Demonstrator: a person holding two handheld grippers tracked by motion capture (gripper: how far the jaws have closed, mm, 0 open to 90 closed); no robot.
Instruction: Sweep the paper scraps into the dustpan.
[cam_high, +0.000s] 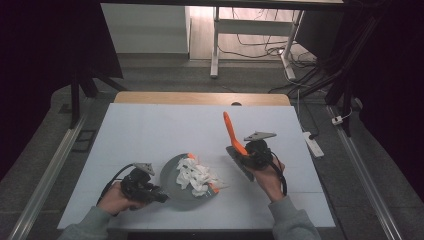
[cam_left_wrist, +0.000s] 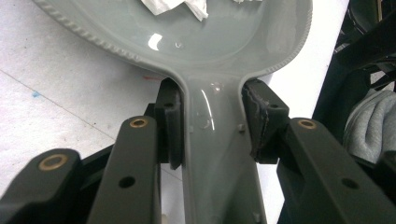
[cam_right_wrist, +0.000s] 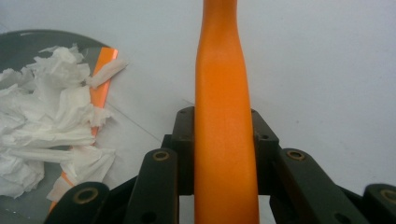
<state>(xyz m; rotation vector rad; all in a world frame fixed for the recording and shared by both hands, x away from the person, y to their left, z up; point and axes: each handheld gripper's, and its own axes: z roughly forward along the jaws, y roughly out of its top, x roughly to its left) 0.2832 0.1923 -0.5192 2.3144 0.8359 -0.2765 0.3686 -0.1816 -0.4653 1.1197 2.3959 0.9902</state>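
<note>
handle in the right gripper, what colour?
Orange brush handle, clearest in the right gripper view.

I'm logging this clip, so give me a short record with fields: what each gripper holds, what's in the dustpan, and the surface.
left gripper: shut on the grey dustpan by its handle
right gripper: shut on the orange brush handle, raised off the table
dustpan contents: crumpled white tissue
dustpan edge: orange strip, tissue spilling over it
surface: white table

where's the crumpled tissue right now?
High view: the crumpled tissue lies piled in the grey dustpan, left of table centre, between the left hand-held gripper and the right hand-held gripper.
</note>
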